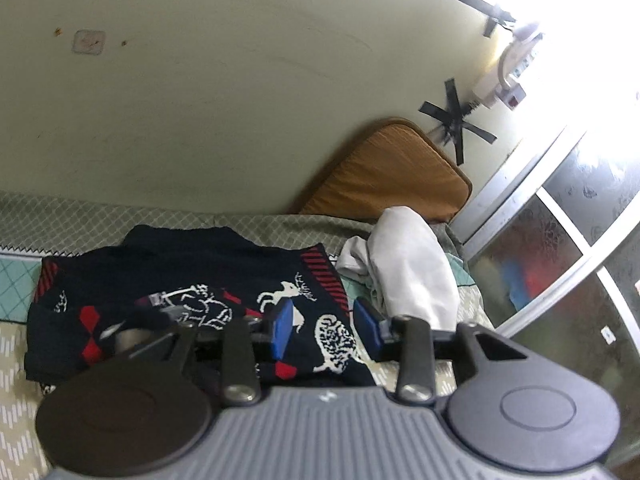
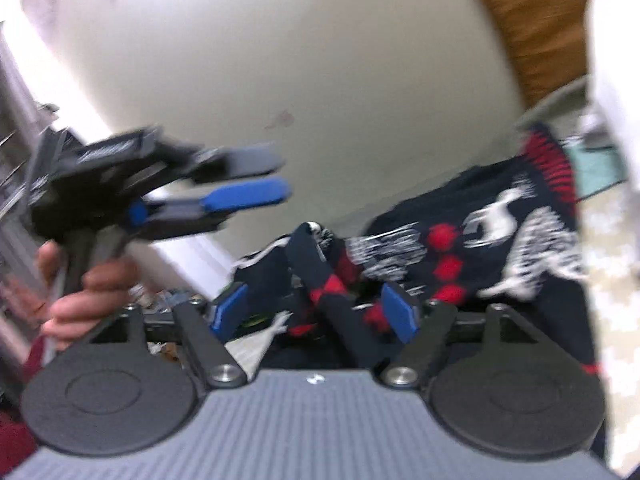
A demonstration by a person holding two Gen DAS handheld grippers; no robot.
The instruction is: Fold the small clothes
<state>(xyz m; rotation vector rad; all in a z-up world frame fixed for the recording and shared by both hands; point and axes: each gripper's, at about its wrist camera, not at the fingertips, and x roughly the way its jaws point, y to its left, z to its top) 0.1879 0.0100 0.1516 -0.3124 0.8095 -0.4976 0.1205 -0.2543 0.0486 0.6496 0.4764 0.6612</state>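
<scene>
A dark navy knitted garment (image 1: 192,280) with white animal figures and red diamonds lies partly folded on the bed. My left gripper (image 1: 326,326) is open and empty, raised above the garment's near right corner. In the right wrist view the same garment (image 2: 480,248) lies ahead, a bunched fold (image 2: 320,280) of it rising between the blue pads. My right gripper (image 2: 316,314) is open around that fold without clamping it. The left gripper (image 2: 256,184) shows there too, held in a hand at the left, above the cloth.
A crumpled white garment (image 1: 408,268) lies right of the navy one. A brown cushion (image 1: 388,172) leans on the pale wall behind. The bed cover (image 1: 60,220) is grey-green with a lattice print. A window frame (image 1: 560,184) stands at the right.
</scene>
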